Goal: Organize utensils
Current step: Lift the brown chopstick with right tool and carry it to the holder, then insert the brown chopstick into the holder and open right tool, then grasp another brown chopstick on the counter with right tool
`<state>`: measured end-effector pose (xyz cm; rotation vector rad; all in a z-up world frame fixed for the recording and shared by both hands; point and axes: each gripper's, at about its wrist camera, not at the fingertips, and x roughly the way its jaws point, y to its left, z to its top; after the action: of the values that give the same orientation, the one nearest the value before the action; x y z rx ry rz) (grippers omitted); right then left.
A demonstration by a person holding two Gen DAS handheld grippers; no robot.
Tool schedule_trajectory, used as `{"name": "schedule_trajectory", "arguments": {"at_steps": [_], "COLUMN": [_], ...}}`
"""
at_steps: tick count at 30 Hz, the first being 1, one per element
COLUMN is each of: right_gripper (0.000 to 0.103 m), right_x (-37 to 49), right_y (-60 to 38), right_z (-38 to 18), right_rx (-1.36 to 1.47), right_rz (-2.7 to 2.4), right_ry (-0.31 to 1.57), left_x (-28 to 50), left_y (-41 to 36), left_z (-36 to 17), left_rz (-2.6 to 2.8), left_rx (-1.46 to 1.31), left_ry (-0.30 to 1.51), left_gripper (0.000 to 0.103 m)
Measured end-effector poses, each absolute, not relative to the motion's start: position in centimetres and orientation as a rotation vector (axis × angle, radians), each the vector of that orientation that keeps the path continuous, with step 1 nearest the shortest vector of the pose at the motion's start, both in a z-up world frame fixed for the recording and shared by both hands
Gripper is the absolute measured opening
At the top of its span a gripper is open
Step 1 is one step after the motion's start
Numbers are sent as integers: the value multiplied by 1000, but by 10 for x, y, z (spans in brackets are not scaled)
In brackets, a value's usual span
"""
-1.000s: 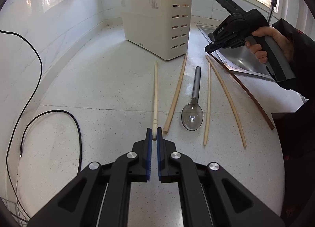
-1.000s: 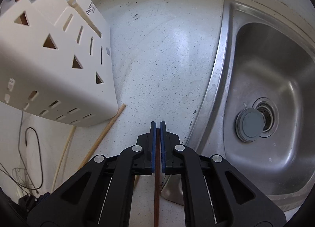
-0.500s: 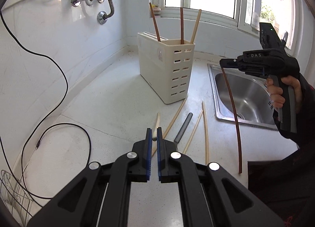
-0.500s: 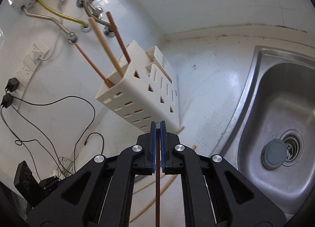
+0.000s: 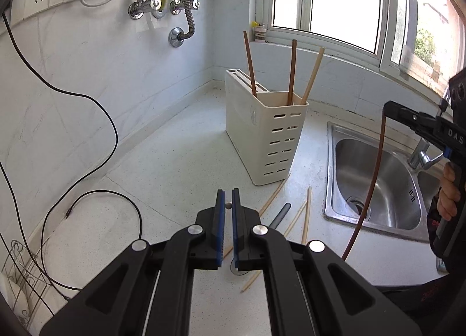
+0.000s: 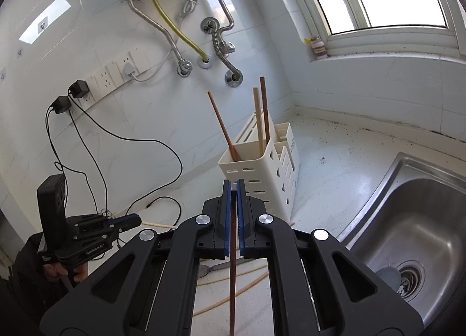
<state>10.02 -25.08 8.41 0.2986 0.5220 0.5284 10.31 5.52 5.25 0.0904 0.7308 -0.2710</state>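
My left gripper is shut on a light wooden chopstick, whose end shows between the blue pads. In the right wrist view that chopstick sticks out sideways from the left gripper. My right gripper is shut on a dark brown chopstick that hangs down from its jaws. The left wrist view shows this dark chopstick hanging from the right gripper over the sink edge. A cream utensil holder stands ahead with three chopsticks upright in it. Light chopsticks and a grey-handled spoon lie on the counter.
A steel sink with a tap lies to the right of the holder. Black cables trail over the counter's left side, and a wire rack stands at the lower left. Pipes and sockets line the wall behind.
Both grippers have risen from the counter. The right one lifted the dark chopstick, which now hangs down. The left one lifted the light chopstick. Both views have tilted up toward the wall.
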Motion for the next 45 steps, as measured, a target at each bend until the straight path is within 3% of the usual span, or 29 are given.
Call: {"name": "schedule_trajectory", "arguments": {"at_steps": [23, 27, 33, 36, 45], "right_gripper": [0, 7, 8, 39, 29], "right_x": [113, 124, 133, 139, 145], "right_y": [-253, -254, -254, -251, -242], "right_z": [129, 108, 69, 43, -28], "right_rx": [176, 157, 160, 197, 249], "right_rz": [531, 527, 508, 458, 383], "right_ry": [420, 507, 665, 786, 1003], "left_x": [123, 122, 121, 118, 116], "left_y": [24, 27, 37, 42, 48], "left_z": [92, 88, 77, 74, 76], "left_rz": [-320, -323, -305, -304, -299], "left_rx": [69, 60, 46, 36, 43], "left_ry": [624, 632, 662, 661, 657], "left_gripper": [4, 4, 4, 4, 4]}}
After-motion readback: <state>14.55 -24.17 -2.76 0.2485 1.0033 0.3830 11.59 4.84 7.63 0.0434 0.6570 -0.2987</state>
